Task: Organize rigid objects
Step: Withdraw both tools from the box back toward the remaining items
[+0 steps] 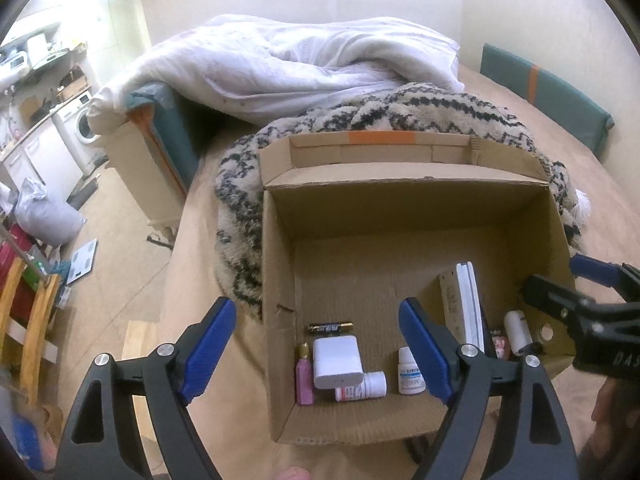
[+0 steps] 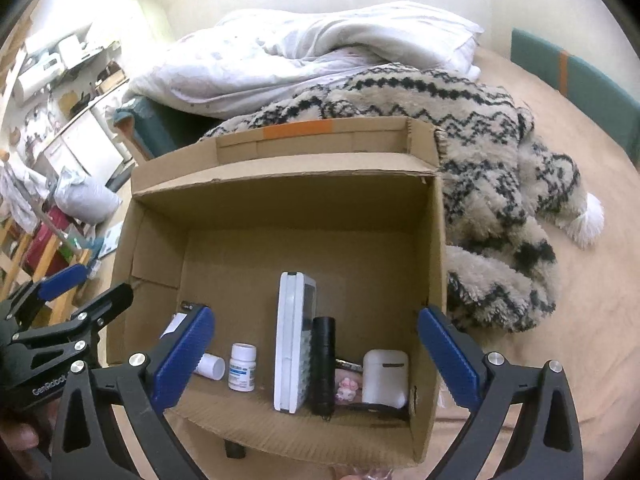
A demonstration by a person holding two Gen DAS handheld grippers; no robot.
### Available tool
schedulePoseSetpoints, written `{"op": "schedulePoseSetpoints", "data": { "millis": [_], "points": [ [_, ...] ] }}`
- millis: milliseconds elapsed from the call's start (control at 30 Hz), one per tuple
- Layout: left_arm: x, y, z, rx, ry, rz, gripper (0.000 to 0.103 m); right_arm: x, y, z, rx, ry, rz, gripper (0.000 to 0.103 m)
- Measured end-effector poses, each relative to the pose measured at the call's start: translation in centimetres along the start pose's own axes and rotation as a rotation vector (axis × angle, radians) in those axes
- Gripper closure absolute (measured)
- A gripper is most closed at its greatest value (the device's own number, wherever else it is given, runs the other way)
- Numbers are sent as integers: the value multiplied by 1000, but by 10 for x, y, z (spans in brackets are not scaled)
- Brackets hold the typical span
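Note:
An open cardboard box [image 1: 276,264] [image 2: 436,240] sits on the bed. Along its near wall lie a battery [image 1: 330,327], a pink bottle [image 1: 304,376], a white charger [image 1: 337,361], a lying pill bottle [image 1: 362,386] and an upright pill bottle [image 1: 410,372] [image 2: 242,366]. A white calculator [image 2: 294,340] stands on edge beside a black cylinder [image 2: 323,364], a pink trinket [image 2: 346,388] and a white earbud case [image 2: 385,376]. My left gripper [image 1: 320,352] is open and empty above the box's near left. My right gripper [image 2: 316,356] is open and empty above the near right.
A patterned fluffy blanket [image 2: 492,184] and a white duvet [image 1: 280,64] lie behind the box. A teal cushion [image 1: 548,92] is at the far right. The bed's left edge drops to a floor with a scale [image 1: 82,262], bags and a washing machine [image 1: 84,126].

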State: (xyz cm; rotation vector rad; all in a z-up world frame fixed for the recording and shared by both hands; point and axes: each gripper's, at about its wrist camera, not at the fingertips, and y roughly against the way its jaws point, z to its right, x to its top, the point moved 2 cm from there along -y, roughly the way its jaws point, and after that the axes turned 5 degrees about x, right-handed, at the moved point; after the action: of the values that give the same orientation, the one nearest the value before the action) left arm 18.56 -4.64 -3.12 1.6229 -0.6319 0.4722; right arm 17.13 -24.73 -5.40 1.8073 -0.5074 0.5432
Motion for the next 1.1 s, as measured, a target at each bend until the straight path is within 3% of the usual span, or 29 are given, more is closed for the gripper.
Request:
{"op": "schedulePoseSetpoints", "data": {
  "millis": [333, 500, 633, 767, 933, 1100],
  "points": [
    [-20, 12, -20, -12, 94, -95, 21, -9, 30, 1, 27, -27, 21, 0],
    [-44, 18, -29, -26, 141, -130, 21, -32, 33, 3, 28, -75, -53, 0],
    [-65, 21, -34, 17, 154, -153, 21, -64, 27, 14, 110, -220, -181, 0],
    [-90, 11, -29, -10, 162, -252, 21, -91, 21, 21, 145, -328, -260, 0],
    [-101, -4, -5, -56, 138, -338, 21, -102, 19, 28, 148, -397, -275, 0],
    [-104, -32, 31, -126, 111, -476, 22, -108, 14, 53, 209, -594, -249, 0]
  ]
}}
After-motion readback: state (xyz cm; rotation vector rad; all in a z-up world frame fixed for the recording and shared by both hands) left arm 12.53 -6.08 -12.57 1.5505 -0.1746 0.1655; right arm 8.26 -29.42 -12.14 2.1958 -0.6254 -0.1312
